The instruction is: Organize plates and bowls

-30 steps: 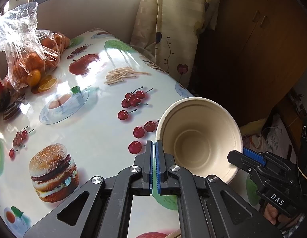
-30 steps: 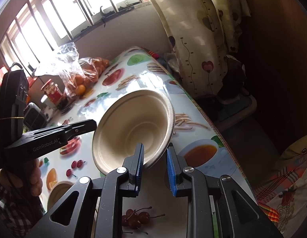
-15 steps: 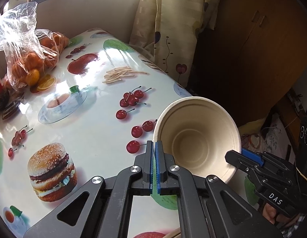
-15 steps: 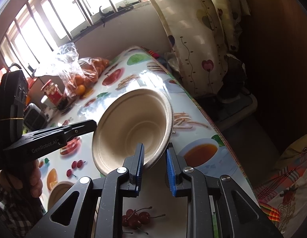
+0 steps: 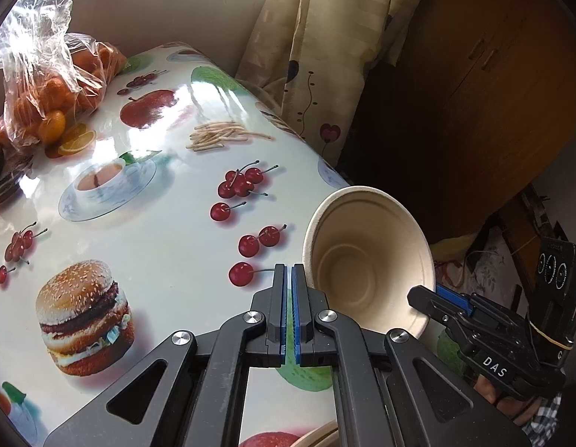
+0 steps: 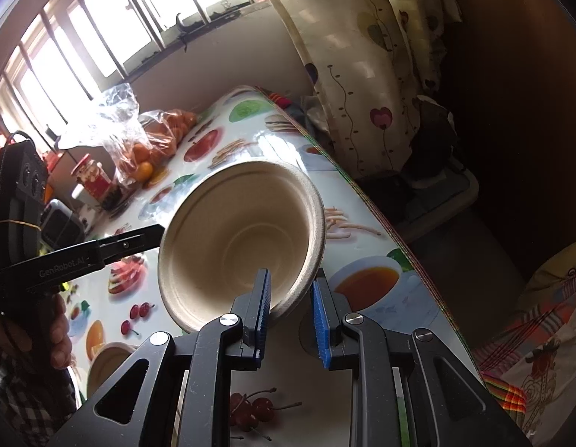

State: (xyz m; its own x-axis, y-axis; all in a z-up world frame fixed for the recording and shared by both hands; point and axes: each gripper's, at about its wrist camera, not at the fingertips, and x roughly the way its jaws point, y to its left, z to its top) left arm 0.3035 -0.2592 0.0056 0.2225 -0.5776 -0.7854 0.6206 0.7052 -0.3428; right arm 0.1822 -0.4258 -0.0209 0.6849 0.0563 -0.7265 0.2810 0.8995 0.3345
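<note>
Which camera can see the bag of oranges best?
The left wrist view. There the bag of oranges sits large at the table's far left corner, with single oranges showing through the clear plastic. In the right wrist view the bag is smaller and farther off, beyond the bowl, with window glare behind it.

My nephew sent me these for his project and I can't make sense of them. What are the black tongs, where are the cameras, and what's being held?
No robot here: a person holds a two-finger clamp tool in each hand, and each tool carries a wide-angle camera looking along its fingers. One picture is from the left gripper, whose jaws are shut on nothing. The other is from the right gripper, which pinches the rim of a beige paper bowl, tilted above the table. The cherries and burger are only printed on the tablecloth. A bag of oranges sits at the far end.
</note>
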